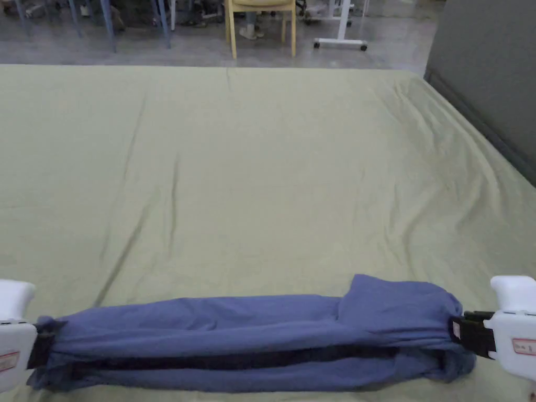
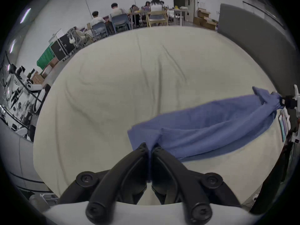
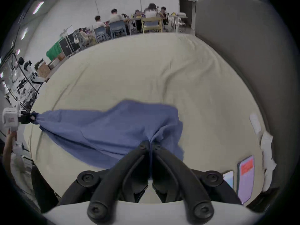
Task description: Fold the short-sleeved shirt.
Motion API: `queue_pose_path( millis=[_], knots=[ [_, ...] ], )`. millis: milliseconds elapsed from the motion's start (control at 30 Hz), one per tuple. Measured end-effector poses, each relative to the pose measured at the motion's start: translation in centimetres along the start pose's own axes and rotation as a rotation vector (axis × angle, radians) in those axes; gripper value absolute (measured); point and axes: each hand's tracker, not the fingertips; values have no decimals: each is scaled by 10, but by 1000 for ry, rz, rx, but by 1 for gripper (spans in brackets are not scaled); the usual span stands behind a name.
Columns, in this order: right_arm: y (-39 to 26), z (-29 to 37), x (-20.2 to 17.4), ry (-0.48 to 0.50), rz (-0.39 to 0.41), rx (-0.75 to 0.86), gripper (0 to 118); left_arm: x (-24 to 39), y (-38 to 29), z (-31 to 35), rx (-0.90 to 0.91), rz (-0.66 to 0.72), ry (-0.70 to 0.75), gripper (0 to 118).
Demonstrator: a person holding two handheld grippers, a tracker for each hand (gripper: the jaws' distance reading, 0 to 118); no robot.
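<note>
Your left gripper (image 2: 150,147) is pinched tight on one end of the blue shirt (image 1: 251,340), and your right gripper (image 3: 150,143) is pinched tight on the other end. You hold the shirt stretched out long between them, folded into a thin strip. It sits at 6 o'clock on the green sheet (image 1: 261,172), close to you. A sleeve flap sticks up near the right end. People sit at tables (image 2: 138,15) far off at 12 o'clock.
</note>
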Motion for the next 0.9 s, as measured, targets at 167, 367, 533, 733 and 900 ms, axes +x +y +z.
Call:
queue_pose_path(
  millis=[167,367,533,733,900],
  knots=[
    [-12,-37,6,-10,-5,-66,4,12,-1,-32,-69,-51,47,1],
    [-14,-28,1,-10,-8,-72,91,-3,-4,-37,-81,58,16,73],
    [-17,33,-28,-98,118,77,111,-11,-12,34,80,150,11,79],
    [-22,121,-81,-74,106,357,111,19,-32,159,441,127,49,80],
    [-26,137,-114,-37,143,383,3,40,-40,177,483,45,105,0]
  ],
)
